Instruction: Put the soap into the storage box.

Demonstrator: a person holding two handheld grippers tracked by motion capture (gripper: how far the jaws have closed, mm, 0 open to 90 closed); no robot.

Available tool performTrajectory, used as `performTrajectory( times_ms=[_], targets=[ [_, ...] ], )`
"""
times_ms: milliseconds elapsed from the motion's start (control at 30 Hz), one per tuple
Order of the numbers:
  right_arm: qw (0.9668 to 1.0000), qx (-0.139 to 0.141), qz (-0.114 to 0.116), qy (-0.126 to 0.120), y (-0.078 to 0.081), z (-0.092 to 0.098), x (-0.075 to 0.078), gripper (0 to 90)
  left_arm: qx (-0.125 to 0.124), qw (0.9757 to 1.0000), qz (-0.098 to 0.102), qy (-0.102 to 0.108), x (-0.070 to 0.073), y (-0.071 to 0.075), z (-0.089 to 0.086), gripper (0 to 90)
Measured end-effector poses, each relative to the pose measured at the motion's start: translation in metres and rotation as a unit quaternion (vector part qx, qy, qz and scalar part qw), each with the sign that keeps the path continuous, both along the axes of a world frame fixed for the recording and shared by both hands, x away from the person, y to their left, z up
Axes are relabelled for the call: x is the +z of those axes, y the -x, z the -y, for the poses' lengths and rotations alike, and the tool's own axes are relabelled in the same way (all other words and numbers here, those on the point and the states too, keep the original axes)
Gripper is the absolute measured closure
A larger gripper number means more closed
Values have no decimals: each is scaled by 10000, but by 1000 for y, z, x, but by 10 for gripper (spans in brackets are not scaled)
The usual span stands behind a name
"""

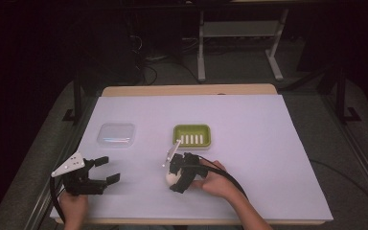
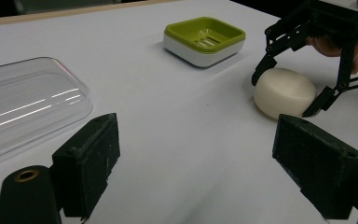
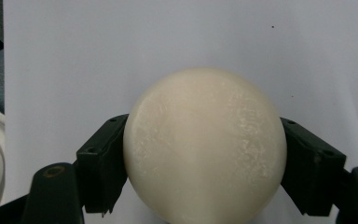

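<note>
A round cream-white soap bar (image 1: 170, 178) lies on the white sheet near the table's front middle. My right gripper (image 1: 173, 177) is shut on it, one jaw pressed to each side; up close the soap bar (image 3: 205, 144) bulges between the two black jaws. The left gripper view shows the soap bar (image 2: 284, 92) resting on the sheet inside the right gripper (image 2: 285, 93). My left gripper (image 1: 109, 169) stands open at the front left, with bare sheet between its jaws (image 2: 205, 158).
A green and white soap dish (image 1: 208, 135) (image 2: 200, 53) sits just beyond the soap. A clear plastic lid (image 1: 116, 134) (image 2: 23, 107) lies to the dish's left. The white sheet (image 1: 258, 139) covers the wooden table, with open room on the right half.
</note>
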State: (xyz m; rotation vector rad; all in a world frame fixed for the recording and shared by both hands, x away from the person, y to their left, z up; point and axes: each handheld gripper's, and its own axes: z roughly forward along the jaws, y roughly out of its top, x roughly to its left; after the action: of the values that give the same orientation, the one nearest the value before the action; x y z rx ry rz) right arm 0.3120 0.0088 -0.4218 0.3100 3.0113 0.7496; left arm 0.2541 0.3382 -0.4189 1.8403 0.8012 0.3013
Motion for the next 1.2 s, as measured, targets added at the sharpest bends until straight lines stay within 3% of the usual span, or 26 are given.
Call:
performTrajectory(
  times_ms=[333,600,1200],
  targets=[
    [9999,32,80,-114,-1,4,8,239,9,10000,-1,-19,0,0,-1,145],
    [9993,-113,67,-350,-8,17,23,239,-7,10000,1,-9,0,0,0,145],
    [9987,-315,80,-401,-28,37,44,239,-8,10000,-10,-60,0,0,-2,145]
  ],
)
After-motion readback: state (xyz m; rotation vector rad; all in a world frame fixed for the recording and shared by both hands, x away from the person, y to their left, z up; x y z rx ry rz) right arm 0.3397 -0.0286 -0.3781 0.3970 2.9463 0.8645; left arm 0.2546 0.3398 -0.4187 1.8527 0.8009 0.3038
